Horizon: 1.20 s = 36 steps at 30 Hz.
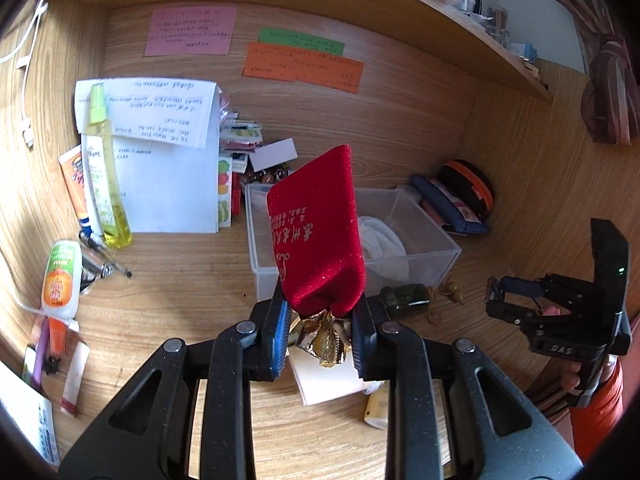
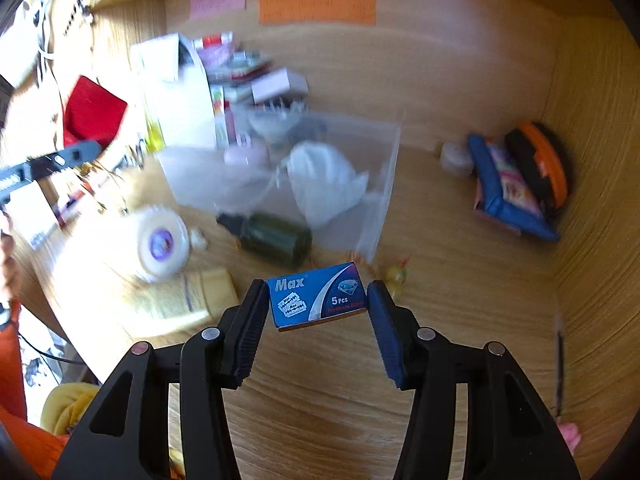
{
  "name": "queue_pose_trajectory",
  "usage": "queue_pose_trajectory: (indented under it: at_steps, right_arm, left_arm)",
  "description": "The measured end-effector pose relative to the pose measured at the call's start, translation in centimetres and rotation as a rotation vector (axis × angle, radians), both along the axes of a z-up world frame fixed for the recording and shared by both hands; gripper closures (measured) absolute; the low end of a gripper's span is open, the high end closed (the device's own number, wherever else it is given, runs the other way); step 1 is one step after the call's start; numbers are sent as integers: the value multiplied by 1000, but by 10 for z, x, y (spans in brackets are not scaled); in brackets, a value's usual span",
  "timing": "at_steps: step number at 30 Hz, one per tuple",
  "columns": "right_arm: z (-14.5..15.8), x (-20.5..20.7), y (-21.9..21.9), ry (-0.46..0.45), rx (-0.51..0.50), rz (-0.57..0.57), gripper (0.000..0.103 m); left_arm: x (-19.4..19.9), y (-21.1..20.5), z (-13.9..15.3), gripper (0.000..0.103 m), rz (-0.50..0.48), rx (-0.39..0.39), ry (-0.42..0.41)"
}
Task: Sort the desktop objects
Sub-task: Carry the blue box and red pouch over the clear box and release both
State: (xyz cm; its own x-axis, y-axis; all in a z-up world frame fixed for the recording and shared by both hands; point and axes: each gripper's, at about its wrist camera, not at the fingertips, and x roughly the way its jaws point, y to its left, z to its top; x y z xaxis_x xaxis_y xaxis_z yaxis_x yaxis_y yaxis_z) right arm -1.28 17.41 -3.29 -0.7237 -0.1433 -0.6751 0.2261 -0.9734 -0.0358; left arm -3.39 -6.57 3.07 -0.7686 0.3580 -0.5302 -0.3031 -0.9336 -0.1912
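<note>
Wooden desk [image 1: 168, 292] boards fill both views, with pink, green and orange notes stuck on the back wall. The left gripper [image 1: 320, 320] pinches the tied neck of a red velvet pouch [image 1: 316, 232], and the pouch stands up tall between its jaws. Just past those jaws sits a clear plastic box [image 1: 432, 256] with a white cloth [image 1: 380, 240] inside. To the right of them lies a dark green bottle [image 1: 404, 298]. The right gripper [image 2: 318, 308] holds a blue razor blade box [image 2: 318, 298] between its jaws, lifted above the desk. Beyond that box, the bottle and the clear box look blurry.
</note>
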Motion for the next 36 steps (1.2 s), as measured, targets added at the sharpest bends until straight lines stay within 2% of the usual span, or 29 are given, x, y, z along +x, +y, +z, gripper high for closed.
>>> queue_pose_trajectory:
  at_steps: [6, 16, 25, 36]
  right_arm:
    - [32, -5, -2, 96, 0, 12, 56]
    - [57, -42, -12, 154, -30, 54, 56]
    - [57, -83, -30, 132, -58, 111, 56]
    - [36, -132, -50, 53, -30, 172, 55]
  left_arm:
    - [-17, 13, 17, 78, -22, -31, 19]
    - [-47, 26, 35, 78, -49, -50, 36]
    - [-87, 32, 23, 78, -52, -91, -5]
    - [-123, 27, -7, 78, -58, -99, -75]
